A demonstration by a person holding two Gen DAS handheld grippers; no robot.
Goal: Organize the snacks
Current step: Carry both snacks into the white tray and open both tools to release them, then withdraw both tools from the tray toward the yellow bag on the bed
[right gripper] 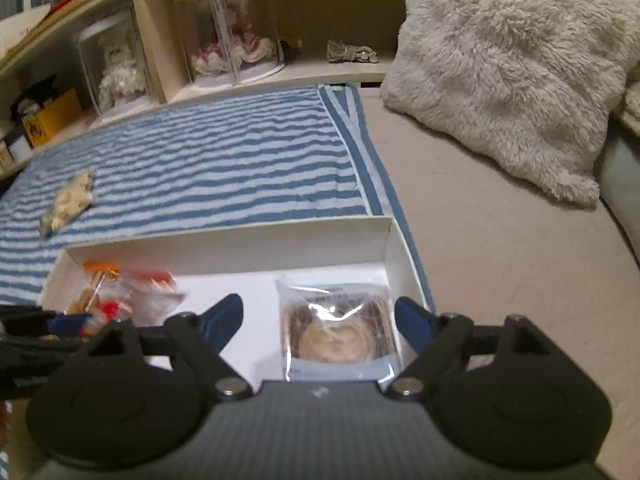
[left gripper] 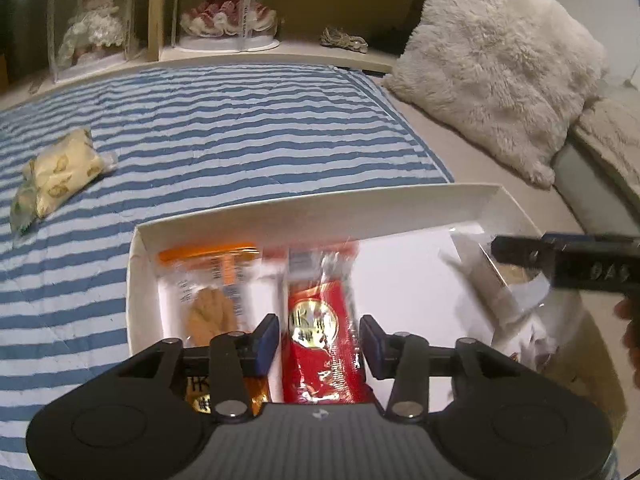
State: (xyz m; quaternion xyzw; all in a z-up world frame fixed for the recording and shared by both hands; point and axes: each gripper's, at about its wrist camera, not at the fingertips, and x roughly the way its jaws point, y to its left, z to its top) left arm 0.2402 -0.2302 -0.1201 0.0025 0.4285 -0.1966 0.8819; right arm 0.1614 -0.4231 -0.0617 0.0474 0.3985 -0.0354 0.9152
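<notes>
White cardboard box (left gripper: 136, 280) sits on the striped cloth (left gripper: 224, 128), holding an orange packet (left gripper: 208, 288) and a red packet (left gripper: 320, 320). Left gripper (left gripper: 319, 340) straddles the red one, jaws apart, grasp unclear. Right gripper (right gripper: 318, 326) hangs wide open over a clear pastry packet (right gripper: 340, 332). Yellow packet (left gripper: 60, 168) lies at ten o'clock

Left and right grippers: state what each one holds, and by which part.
Nothing is held. The left gripper is open above the red snack packet; the right gripper is open above the clear pastry packet, both inside the white box.
</notes>
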